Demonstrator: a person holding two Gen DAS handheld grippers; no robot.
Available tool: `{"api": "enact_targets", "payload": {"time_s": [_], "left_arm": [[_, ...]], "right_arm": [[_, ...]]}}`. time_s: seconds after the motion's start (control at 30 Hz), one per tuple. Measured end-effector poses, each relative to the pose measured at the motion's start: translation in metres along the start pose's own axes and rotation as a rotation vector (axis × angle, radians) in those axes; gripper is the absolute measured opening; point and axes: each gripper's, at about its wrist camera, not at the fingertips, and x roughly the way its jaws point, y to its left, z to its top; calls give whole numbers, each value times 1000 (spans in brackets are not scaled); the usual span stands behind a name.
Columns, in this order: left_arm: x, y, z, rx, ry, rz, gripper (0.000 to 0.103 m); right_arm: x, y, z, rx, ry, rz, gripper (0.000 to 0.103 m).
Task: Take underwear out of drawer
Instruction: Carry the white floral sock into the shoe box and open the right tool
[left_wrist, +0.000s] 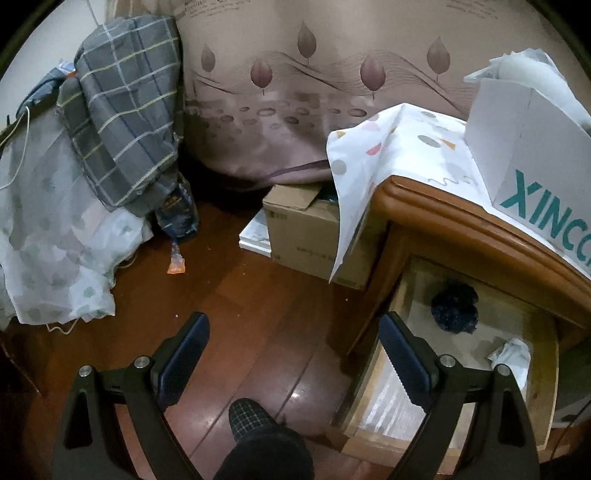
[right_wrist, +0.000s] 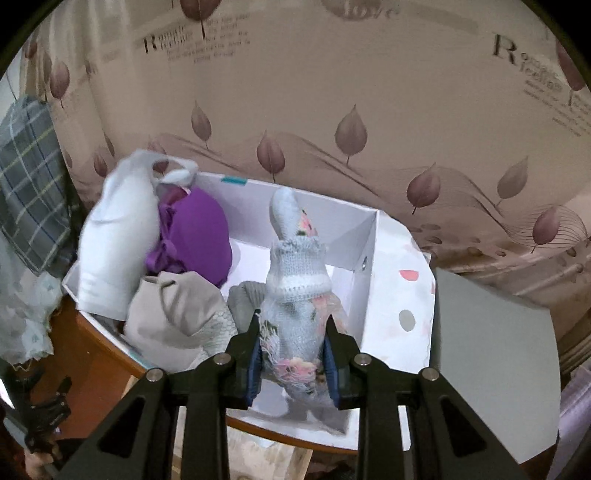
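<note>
In the left wrist view the wooden drawer (left_wrist: 546, 398) is pulled open under the nightstand top. A dark blue bundle of underwear (left_wrist: 455, 308) and a small white cloth (left_wrist: 511, 356) lie inside. My left gripper (left_wrist: 293, 354) is open and empty above the floor, left of the drawer. In the right wrist view my right gripper (right_wrist: 293, 345) is shut on a light blue knitted garment with floral lace (right_wrist: 295, 295), held over a white box (right_wrist: 351, 236) on the nightstand. The box holds white (right_wrist: 118, 236), purple (right_wrist: 199, 236) and beige (right_wrist: 173, 317) garments.
A cardboard box (left_wrist: 306, 229) stands on the wood floor (left_wrist: 236, 314) beside the nightstand (left_wrist: 461, 229). A bed with a plaid blanket (left_wrist: 122, 122) is at the left. A curtain (left_wrist: 314, 92) hangs behind. A slippered foot (left_wrist: 255, 424) is below the left gripper. A grey panel (right_wrist: 495, 362) is right of the box.
</note>
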Motion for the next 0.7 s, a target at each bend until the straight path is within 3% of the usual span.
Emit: {"api": "enact_targets", "payload": {"time_s": [0.4,0.63,0.7], "left_arm": [[2,-5,-2,25,23,-22,92],[2,-3,-1,8,24,-20,92],[4,-4,-1,13,31,-18,92]], "right_arm": [[45,1,0,17,83,-21,34],[45,3,2,11,52,-55,56],[42,3,4,7,43,-62,57]]}}
